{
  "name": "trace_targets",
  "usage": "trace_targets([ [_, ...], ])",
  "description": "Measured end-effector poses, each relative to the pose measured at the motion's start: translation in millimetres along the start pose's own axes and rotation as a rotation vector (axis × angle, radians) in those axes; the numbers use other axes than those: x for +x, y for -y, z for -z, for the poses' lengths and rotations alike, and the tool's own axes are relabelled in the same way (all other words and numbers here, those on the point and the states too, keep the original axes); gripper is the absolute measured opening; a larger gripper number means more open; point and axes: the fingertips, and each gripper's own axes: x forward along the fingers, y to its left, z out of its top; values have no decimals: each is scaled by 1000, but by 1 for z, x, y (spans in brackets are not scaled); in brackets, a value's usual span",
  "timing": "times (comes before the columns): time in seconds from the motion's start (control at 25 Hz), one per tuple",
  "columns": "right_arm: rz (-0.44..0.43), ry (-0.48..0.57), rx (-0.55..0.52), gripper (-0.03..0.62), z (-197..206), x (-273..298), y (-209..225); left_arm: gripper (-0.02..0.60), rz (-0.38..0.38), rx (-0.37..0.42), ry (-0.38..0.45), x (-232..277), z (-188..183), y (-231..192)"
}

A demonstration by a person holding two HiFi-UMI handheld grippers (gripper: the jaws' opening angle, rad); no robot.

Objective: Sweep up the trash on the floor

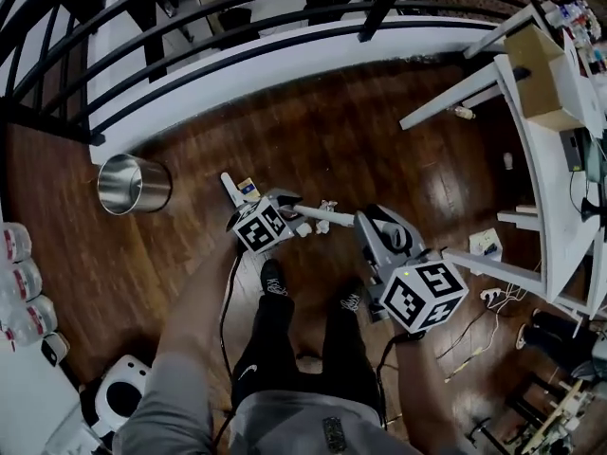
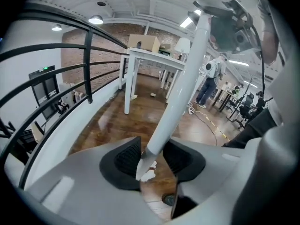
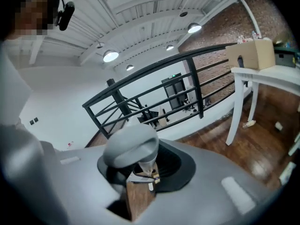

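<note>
Grey top (image 1: 303, 427), black trousers (image 1: 270, 349), dark sneakers (image 1: 273, 281)

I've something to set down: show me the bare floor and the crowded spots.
Bare: the floor between the bin and the table, below the railing; also the strip between bin and bottles. Crowded: scraps by the shoes, cables at lower right.

Table (image 1: 555, 197): cut off at right edge, head view. Bottles (image 1: 19, 280): cropped at left edge. Floor scraps (image 1: 323, 225): too small to be identified. Broom handle (image 1: 341, 219): lower stretch hidden.
</note>
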Motion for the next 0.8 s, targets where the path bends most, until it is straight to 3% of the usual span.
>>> trace_targets([
  [0.32,175,12,43,89,0,-50,51,149,172,80,35,55,-47,42],
  [0.64,281,43,54,89,0,-124,105,150,249,151,61,112,-105,101],
  [0.8,328,59,84,89,11,-161,136,152,283,163,35,142,-120,134],
])
